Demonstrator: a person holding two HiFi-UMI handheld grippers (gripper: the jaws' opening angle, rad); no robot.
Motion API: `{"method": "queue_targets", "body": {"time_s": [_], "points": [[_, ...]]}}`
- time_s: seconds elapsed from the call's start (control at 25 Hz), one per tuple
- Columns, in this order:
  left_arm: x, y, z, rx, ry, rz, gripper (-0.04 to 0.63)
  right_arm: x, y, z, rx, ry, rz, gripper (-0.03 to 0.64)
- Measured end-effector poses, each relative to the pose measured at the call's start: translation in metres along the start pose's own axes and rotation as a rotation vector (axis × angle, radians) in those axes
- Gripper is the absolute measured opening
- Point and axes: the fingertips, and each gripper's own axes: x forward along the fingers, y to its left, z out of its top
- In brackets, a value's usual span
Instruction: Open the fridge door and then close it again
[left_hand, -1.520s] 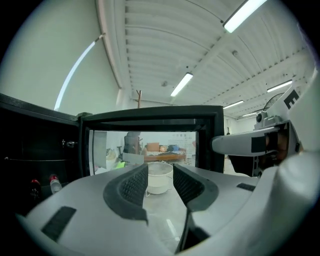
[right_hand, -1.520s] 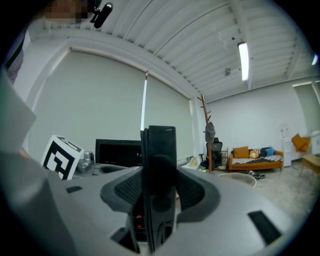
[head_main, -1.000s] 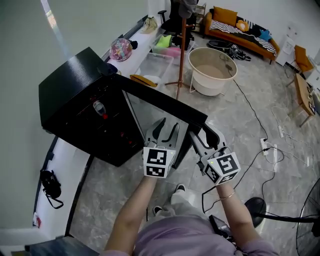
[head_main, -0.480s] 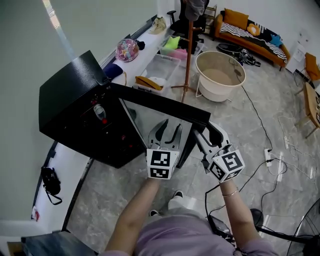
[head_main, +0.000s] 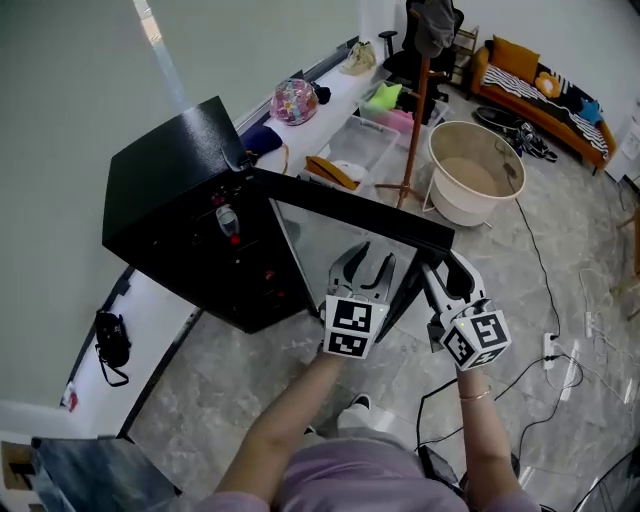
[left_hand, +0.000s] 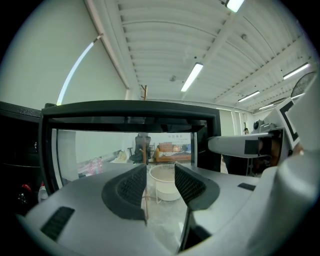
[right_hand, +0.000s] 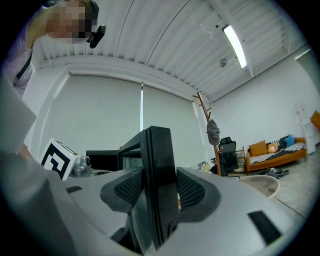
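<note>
The right gripper (right_hand: 159, 186) is clamped on the free edge of the fridge door (head_main: 350, 207) (black frame, glass pane), which stands swung open. The left gripper (left_hand: 160, 181) faces the pane, jaws apart and empty. The black fridge (head_main: 170, 190) stands at the floor's wall edge.

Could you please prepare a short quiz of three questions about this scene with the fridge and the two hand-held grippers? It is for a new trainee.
1. True or false: the fridge door stands open.
2. Choose one: what is the right hand-held gripper shut on? A) the free edge of the fridge door B) the coat stand C) nothing
3. Short answer: what is between the pads of the left hand-held gripper?

Key: 1 true. 2 A. 3 nothing; its jaws stand apart, facing the door glass.
</note>
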Motion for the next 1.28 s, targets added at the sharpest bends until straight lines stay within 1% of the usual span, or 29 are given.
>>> {"method": "queue_targets", "body": {"time_s": [0.24, 0.44, 0.56, 0.72, 0.88, 1.04, 1.28], "points": [[0.012, 0.000, -0.001, 0.002, 0.008, -0.008, 0.162, 0.006, -0.014, -0.003, 0.004, -0.008, -0.021, 0.199], [0.010, 0.002, 0.001, 0.007, 0.016, -0.039, 0.163, 0.008, -0.014, -0.006, 0.026, -0.004, -0.057, 0.192], [0.004, 0.002, 0.001, 0.014, 0.011, -0.050, 0.161, 0.004, -0.013, -0.006, 0.046, -0.013, -0.073, 0.192], [-0.009, 0.004, -0.004, -0.001, 0.019, -0.045, 0.160, -0.006, -0.011, -0.005, 0.046, -0.020, -0.087, 0.192], [-0.023, 0.008, -0.004, 0.008, 0.012, -0.036, 0.158, -0.018, -0.007, -0.007, 0.048, -0.019, -0.106, 0.193], [-0.037, 0.013, -0.003, 0.024, 0.010, -0.035, 0.158, -0.022, 0.001, -0.010, 0.055, -0.015, -0.105, 0.201], [-0.056, 0.025, -0.014, 0.009, 0.025, -0.021, 0.158, -0.020, 0.008, -0.011, 0.050, -0.008, -0.110, 0.202]]}}
